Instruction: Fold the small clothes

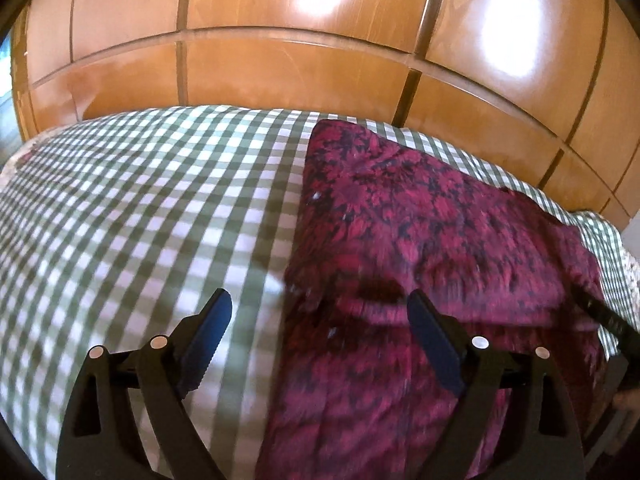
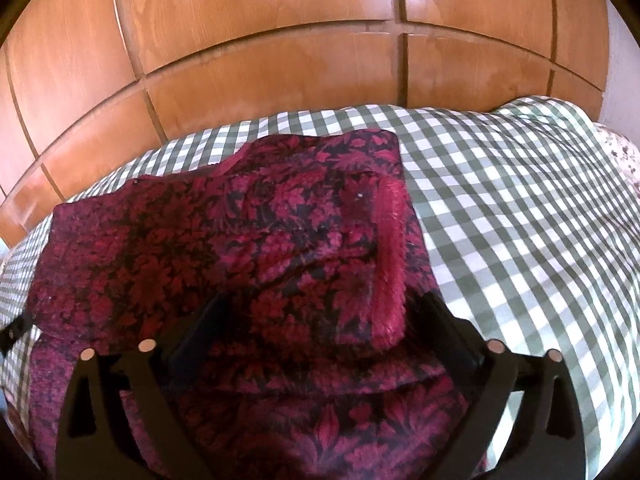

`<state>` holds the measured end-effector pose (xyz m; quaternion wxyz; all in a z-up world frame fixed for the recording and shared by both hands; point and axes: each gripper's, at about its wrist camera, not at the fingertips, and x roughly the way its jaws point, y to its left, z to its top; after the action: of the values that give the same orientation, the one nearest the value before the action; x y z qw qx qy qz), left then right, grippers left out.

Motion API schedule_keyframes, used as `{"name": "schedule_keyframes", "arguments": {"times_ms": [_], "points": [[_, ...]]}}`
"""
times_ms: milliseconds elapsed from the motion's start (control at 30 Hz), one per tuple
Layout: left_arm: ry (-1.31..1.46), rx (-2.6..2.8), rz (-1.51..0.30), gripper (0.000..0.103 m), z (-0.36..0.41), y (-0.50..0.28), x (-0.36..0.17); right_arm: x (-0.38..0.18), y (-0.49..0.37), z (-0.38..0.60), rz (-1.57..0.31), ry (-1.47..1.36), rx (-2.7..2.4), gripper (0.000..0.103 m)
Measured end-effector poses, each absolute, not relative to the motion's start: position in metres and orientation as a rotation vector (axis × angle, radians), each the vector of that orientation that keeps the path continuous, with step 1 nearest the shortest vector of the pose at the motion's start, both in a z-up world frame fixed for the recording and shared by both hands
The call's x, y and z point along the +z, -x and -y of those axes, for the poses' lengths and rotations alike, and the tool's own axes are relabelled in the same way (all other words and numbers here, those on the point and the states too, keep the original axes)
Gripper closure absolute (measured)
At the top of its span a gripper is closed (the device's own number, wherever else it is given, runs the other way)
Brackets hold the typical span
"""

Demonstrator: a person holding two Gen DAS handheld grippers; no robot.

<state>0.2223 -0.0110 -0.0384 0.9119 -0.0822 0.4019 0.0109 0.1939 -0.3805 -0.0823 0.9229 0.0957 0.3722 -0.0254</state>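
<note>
crimson floral garment (image 2: 224, 248) lies on the checked bedcover (image 2: 520, 208), one layer already doubled over just ahead of the right gripper (image 2: 324, 328). both it and the left gripper (image 1: 320, 328) gape wide, holding nothing. further folds likely remain.

Both wrist cameras look steeply down and forward from close above the checked bedcover (image 1: 140, 208), sharing the red patterned garment (image 2: 224, 240) and wooden wardrobe (image 1: 304, 72) behind.

crimson floral fleece garment (image 2: 224, 248), partly folded, flat on checked bedcover (image 2: 500, 208).
</note>
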Motion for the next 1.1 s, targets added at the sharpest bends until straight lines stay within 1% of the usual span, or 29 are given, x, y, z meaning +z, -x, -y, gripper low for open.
{"name": "schedule_keyframes", "arguments": {"times_ms": [100, 267, 333, 433, 500, 633, 700, 767, 800, 833, 867, 900, 933, 1000, 1033, 1067, 1100], "points": [[0.174, 0.009, -0.846, 0.015, 0.002, -0.199, -0.04, -0.078, -0.178, 0.384, -0.773, -0.18, -0.037, 0.002], [0.236, -0.054, -0.921, 0.016, -0.022, -0.16, -0.05, -0.083, -0.141, 0.404, -0.848, -0.206, -0.013, 0.002], [0.255, -0.085, -0.943, 0.023, -0.032, -0.14, -0.052, -0.087, -0.126, 0.413, -0.882, -0.25, 0.018, 0.002], [0.31, -0.152, -0.988, 0.03, -0.041, -0.11, -0.057, -0.095, -0.095, 0.424, -0.948, -0.294, 0.092, 0.002], [0.295, -0.185, -1.001, 0.036, -0.041, -0.091, -0.058, -0.099, -0.069, 0.426, -0.981, -0.307, 0.137, 0.002], [0.276, -0.24, -1.035, 0.036, -0.042, -0.047, -0.057, -0.104, -0.014, 0.427, -1.037, -0.319, 0.204, 0.004], [0.267, -0.261, -1.056, 0.036, -0.041, -0.028, -0.055, -0.107, 0.011, 0.428, -1.073, -0.314, 0.231, 0.008], [0.272, -0.281, -1.089, 0.036, -0.042, -0.013, -0.057, -0.113, 0.036, 0.426, -1.126, -0.318, 0.254, 0.018], [0.278, -0.288, -1.101, 0.042, -0.043, -0.009, -0.058, -0.116, 0.043, 0.424, -1.145, -0.317, 0.265, 0.023], [0.286, -0.302, -1.123, 0.049, -0.043, -0.005, -0.06, -0.12, 0.051, 0.422, -1.169, -0.317, 0.278, 0.031], [0.297, -0.321, -1.144, 0.052, -0.042, -0.002, -0.062, -0.126, 0.058, 0.419, -1.2, -0.324, 0.297, 0.04], [0.302, -0.336, -1.154, 0.061, -0.041, -0.001, -0.063, -0.13, 0.06, 0.417, -1.217, -0.328, 0.312, 0.043], [0.29, -0.372, -1.171, 0.077, -0.036, 0.002, -0.064, -0.134, 0.062, 0.412, -1.232, -0.317, 0.326, 0.051], [0.253, -0.392, -1.165, 0.087, -0.032, 0.006, -0.063, -0.133, 0.061, 0.407, -1.228, -0.299, 0.34, 0.062], [0.26, -0.404, -1.157, 0.089, -0.032, 0.006, -0.06, -0.128, 0.058, 0.408, -1.22, -0.314, 0.357, 0.075], [0.278, -0.415, -1.148, 0.09, -0.034, 0.004, -0.056, -0.118, 0.056, 0.408, -1.191, -0.338, 0.389, 0.079], [0.305, -0.426, -1.137, 0.091, -0.036, 0.003, -0.052, -0.109, 0.055, 0.406, -1.158, -0.356, 0.412, 0.08]]}}
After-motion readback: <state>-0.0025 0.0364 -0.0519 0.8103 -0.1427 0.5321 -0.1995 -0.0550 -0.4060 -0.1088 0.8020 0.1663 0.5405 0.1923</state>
